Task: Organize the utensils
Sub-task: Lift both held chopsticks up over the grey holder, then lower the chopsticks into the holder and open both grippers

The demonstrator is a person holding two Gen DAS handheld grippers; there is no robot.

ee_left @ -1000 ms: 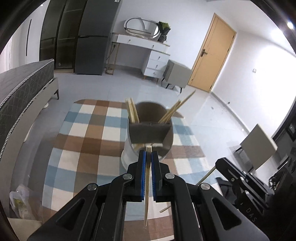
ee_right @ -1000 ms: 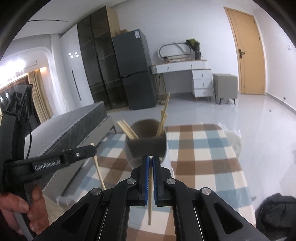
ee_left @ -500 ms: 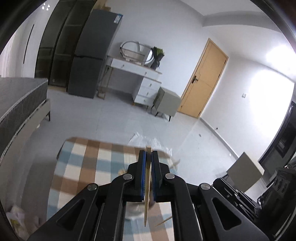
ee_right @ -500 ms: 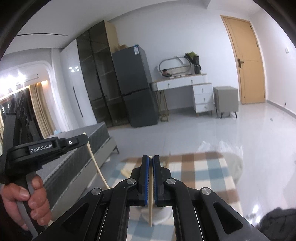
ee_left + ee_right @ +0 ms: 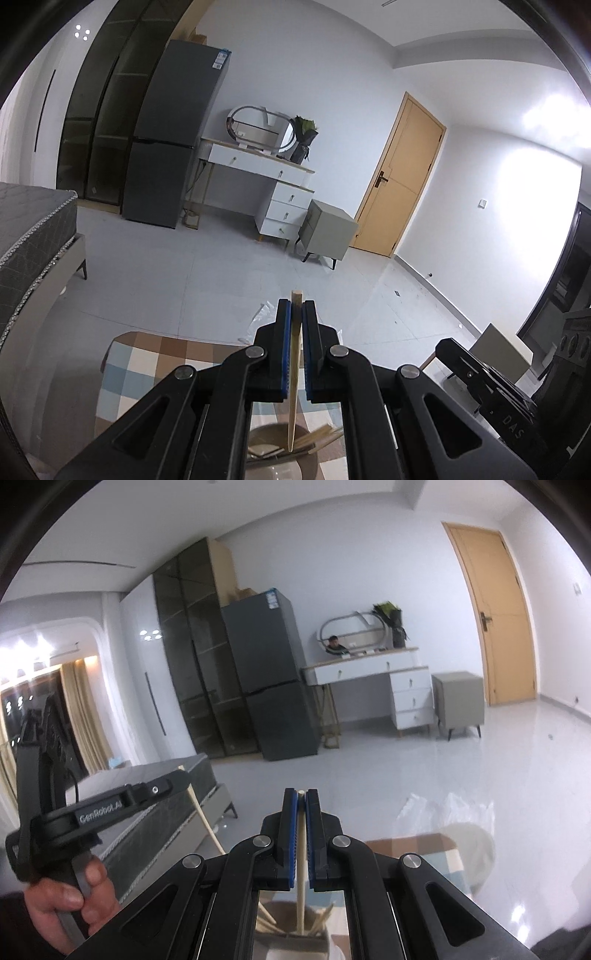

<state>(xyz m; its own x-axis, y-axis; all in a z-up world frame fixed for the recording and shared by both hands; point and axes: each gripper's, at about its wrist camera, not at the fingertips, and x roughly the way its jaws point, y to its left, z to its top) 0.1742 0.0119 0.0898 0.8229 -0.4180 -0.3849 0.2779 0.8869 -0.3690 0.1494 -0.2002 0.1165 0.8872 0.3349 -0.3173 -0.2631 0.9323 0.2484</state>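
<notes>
Holding one chopstick pinched in my left gripper and another chopstick pinched in my right gripper, I see both tips hanging over the holder on the checked cloth. The holder's compartments already contain several chopsticks leaning against its walls.

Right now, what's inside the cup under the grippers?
Several wooden chopsticks lean inside the holder. Its bottom is hidden by the left gripper and right gripper.
</notes>
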